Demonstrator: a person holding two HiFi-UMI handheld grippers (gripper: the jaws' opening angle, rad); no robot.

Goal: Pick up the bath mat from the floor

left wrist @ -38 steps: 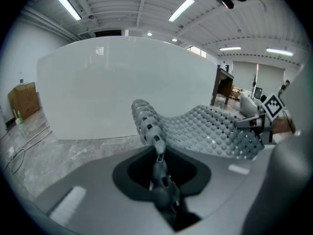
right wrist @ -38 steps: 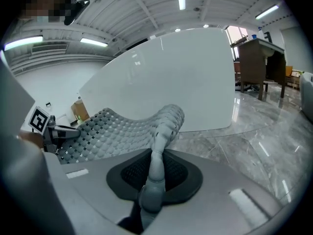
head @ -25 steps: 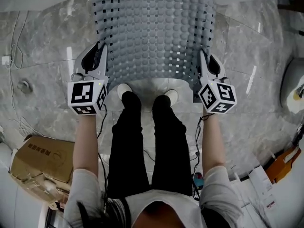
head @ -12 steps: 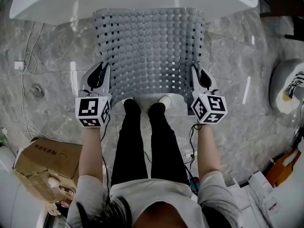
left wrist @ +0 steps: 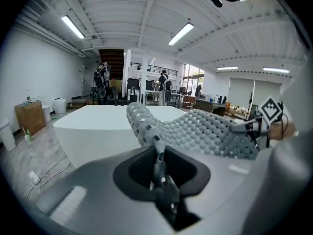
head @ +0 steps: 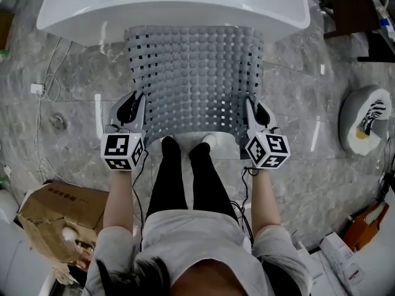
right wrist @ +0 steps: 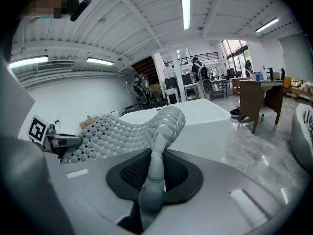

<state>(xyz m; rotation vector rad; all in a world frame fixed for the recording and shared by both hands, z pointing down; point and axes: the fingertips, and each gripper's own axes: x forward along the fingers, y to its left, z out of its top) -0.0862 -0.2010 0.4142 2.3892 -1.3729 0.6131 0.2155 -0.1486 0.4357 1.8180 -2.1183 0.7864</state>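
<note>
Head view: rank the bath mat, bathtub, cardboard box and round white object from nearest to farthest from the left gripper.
1. bath mat: its left edge is clamped in the left gripper.
2. bathtub: just ahead, past the mat's far end.
3. cardboard box: on the floor, back and to the left.
4. round white object: far across, on the right side.

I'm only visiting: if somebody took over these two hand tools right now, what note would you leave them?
Left gripper: shut on the bath mat, near left edge.
Right gripper: shut on its near right edge.
The bath mat hangs stretched between them, in front of the white bathtub.
Done: gripped at both sides and held up.
Left: check that its far edge clears the floor; that cannot be told from here.
</note>
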